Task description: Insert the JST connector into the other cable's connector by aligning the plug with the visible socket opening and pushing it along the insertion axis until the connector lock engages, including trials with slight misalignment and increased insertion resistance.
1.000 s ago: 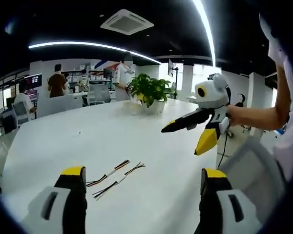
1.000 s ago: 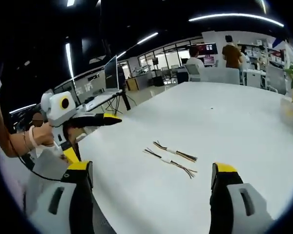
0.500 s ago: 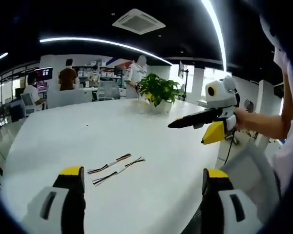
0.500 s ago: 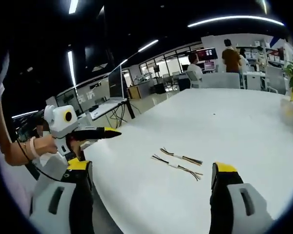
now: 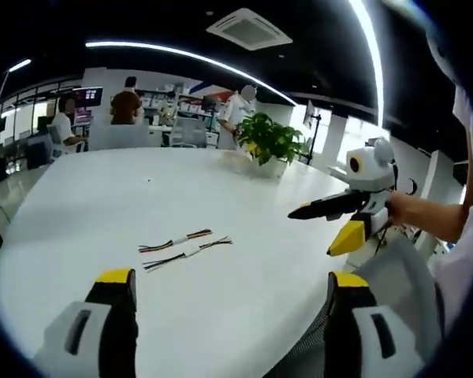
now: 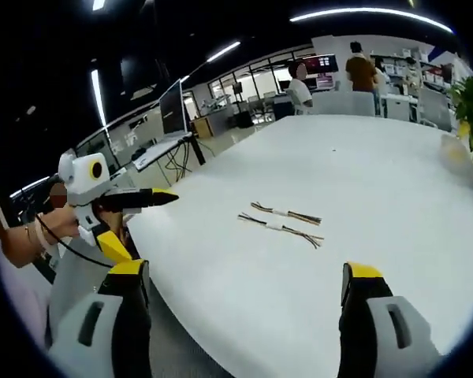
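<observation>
Two short cables with white JST connectors at their middles lie side by side on the white table (image 5: pixel 102 197): one cable (image 5: pixel 176 239) behind, the other cable (image 5: pixel 187 252) in front. In the right gripper view the same pair shows as a far cable (image 6: pixel 286 213) and a near cable (image 6: pixel 279 227). My left gripper (image 5: pixel 232 277) is open, held off the table well short of them. My right gripper (image 6: pixel 244 272) is also open and holds nothing. The right gripper (image 5: pixel 311 234) enters the left gripper view from the right, and the left gripper (image 6: pixel 138 224) enters the right gripper view from the left.
A potted plant (image 5: pixel 267 142) stands at the far side of the table. People and desks with monitors (image 6: pixel 176 110) are in the office behind. The table's rounded edge (image 6: pixel 158 268) runs close below both grippers. A person's forearm (image 5: pixel 426 216) holds the right gripper.
Both views have shifted with the hands, and the cables now sit a little higher and farther off in each. The cables have not moved. Both grippers stay open.
</observation>
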